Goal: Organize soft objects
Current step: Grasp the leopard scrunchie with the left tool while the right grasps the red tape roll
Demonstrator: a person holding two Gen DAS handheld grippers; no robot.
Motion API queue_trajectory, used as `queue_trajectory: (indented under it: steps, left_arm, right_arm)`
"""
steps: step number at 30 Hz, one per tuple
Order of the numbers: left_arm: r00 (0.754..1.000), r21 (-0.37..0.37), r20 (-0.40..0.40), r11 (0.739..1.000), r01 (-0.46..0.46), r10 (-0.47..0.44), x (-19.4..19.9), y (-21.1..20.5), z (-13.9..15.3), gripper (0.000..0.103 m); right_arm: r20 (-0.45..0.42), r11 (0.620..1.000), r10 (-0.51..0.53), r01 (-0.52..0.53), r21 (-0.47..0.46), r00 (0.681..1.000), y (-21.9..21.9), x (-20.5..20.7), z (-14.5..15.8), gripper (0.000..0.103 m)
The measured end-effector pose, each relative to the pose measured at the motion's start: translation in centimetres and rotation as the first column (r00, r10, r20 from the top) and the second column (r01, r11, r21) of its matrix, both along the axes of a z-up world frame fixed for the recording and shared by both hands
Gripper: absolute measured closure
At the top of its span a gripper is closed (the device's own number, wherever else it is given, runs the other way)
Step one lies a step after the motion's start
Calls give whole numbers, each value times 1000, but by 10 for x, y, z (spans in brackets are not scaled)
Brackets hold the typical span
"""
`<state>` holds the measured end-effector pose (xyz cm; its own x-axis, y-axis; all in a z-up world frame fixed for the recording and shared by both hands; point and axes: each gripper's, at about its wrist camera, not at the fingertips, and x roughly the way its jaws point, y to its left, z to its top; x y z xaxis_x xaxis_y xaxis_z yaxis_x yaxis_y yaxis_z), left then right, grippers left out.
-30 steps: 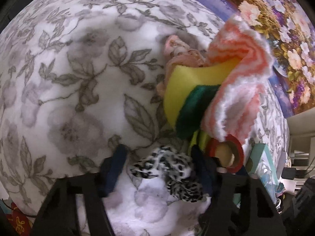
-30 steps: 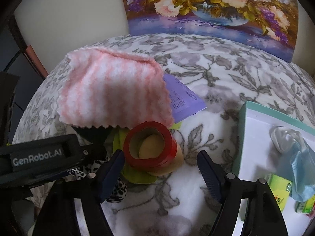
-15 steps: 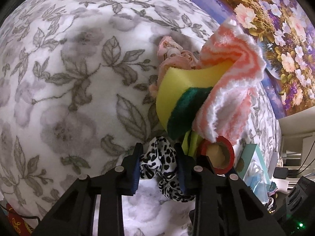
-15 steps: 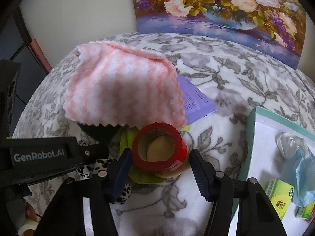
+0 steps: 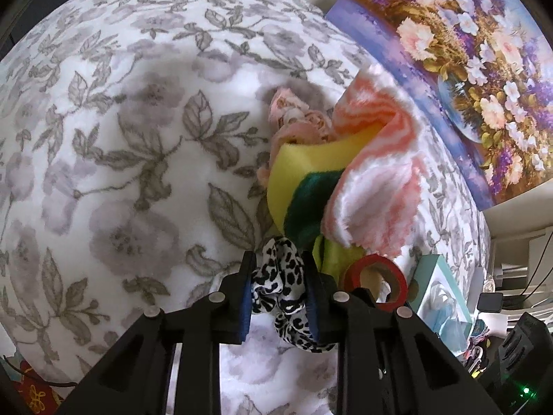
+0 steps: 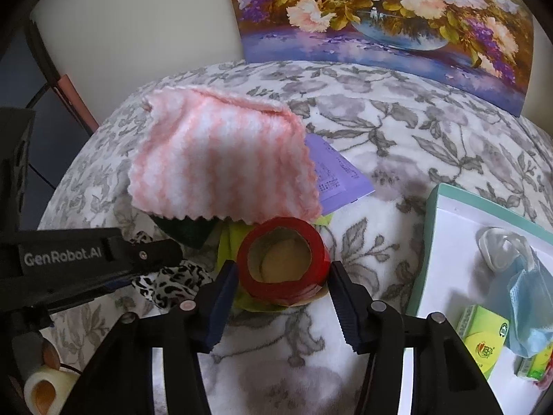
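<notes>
A leopard-print scrunchie (image 5: pixel 287 297) sits between the blue pads of my left gripper (image 5: pixel 278 263), whose jaws are closing and squeeze it from both sides; part of it hangs below. Behind it lies a heap: a yellow and green sponge (image 5: pixel 304 180), a pink-and-white striped cloth (image 5: pixel 376 186) draped over it, and a pale pink scrunchie (image 5: pixel 297 121). In the right wrist view a red tape roll (image 6: pixel 280 259) lies on its side between the fingers of my right gripper (image 6: pixel 281 273). Those jaws are closing, with the pads close beside the roll.
All rests on a grey floral blanket (image 5: pixel 121 173). A purple paper (image 6: pixel 338 176) lies beyond the striped cloth (image 6: pixel 221 169). A teal-rimmed box (image 6: pixel 432 242) at the right holds a blue face mask (image 6: pixel 528 304) and small packets. A flower painting (image 6: pixel 380 17) leans at the back.
The left jaws came together onto the leopard scrunchie and rose a little with it. The right jaws narrowed around the red tape roll; that hand barely moved.
</notes>
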<state>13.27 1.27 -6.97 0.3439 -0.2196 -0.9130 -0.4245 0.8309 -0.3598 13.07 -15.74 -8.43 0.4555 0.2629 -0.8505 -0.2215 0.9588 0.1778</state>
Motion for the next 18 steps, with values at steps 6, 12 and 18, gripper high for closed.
queue_trajectory:
  steps: [6,12,18]
  left_arm:
    - [998,-6,56,1000,-2,2,-4,2,22,77]
    - [994,-5,111,1000,-7,7,-4,4,32,77]
    - [992,0,124,1000,6,-6,-4,0,33,77]
  right_arm:
    - [18,1000,6,-7,19,1000,-5,-4,13,48]
    - [32,999,0,-1,42,1000,-12,-9,29,79]
    - [9,998,-30,29,49,1000,-24,-10,33,81]
